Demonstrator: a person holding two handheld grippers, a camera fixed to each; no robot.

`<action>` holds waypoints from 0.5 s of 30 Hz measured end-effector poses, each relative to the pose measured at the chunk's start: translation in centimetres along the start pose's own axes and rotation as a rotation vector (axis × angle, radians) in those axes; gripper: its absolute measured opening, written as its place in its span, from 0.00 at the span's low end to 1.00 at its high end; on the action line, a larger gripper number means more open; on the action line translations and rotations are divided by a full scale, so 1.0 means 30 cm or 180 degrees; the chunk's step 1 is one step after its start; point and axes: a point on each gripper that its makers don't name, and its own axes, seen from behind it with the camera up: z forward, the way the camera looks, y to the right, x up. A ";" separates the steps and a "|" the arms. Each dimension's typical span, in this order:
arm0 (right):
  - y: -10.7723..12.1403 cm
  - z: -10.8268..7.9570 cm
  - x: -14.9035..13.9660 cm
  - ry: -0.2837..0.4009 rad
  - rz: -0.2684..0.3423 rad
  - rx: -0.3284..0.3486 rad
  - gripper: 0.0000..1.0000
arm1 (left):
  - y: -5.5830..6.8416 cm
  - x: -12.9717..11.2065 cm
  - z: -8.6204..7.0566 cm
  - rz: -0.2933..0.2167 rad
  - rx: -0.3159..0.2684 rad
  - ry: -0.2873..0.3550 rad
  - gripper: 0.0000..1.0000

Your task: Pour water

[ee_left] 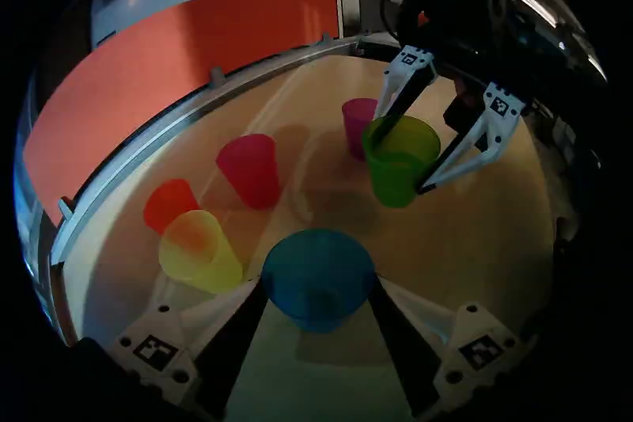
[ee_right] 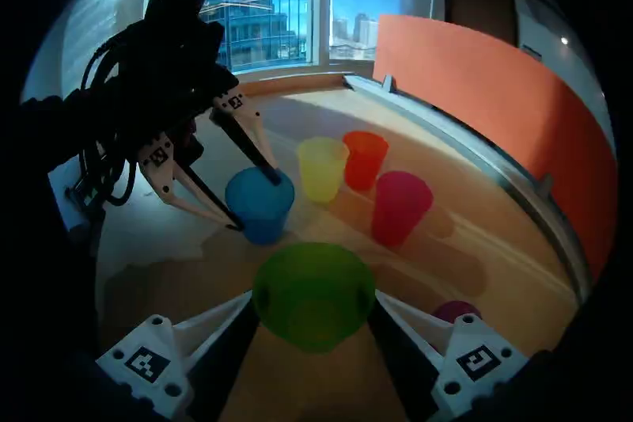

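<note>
The blue cup [ee_left: 318, 283], green cup [ee_left: 399, 161], yellow cup [ee_left: 198, 254], orange cup [ee_left: 168, 202], red cup [ee_left: 250, 170] and purple cup [ee_left: 357, 121] are all looking like thin translucent plastic, smooth and faintly glossy, with light glowing through their walls. The table [ee_left: 475, 224] is showing a pale wood-grain top with a soft satin sheen, and the rail [ee_left: 158, 135] along its edge is gleaming like brushed metal. The fingers [ee_left: 207, 313] of the left gripper [ee_left: 316, 289] and the right gripper [ee_right: 314, 299] are reading as matt white plastic with black inner faces and printed black-and-white markers [ee_left: 154, 351], while the orange wall panel [ee_left: 182, 58] is looking flat and matt
</note>
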 end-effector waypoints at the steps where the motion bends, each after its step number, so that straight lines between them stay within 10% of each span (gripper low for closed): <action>1: 0.000 0.003 -0.003 -0.0016 -0.0005 0.0000 0.90 | 0.000 -0.002 0.002 0.0001 0.0001 -0.0003 0.88; 15: -0.007 0.025 -0.043 -0.0144 -0.0023 0.0002 0.90 | -0.004 -0.028 0.004 -0.0055 -0.0014 0.0002 0.88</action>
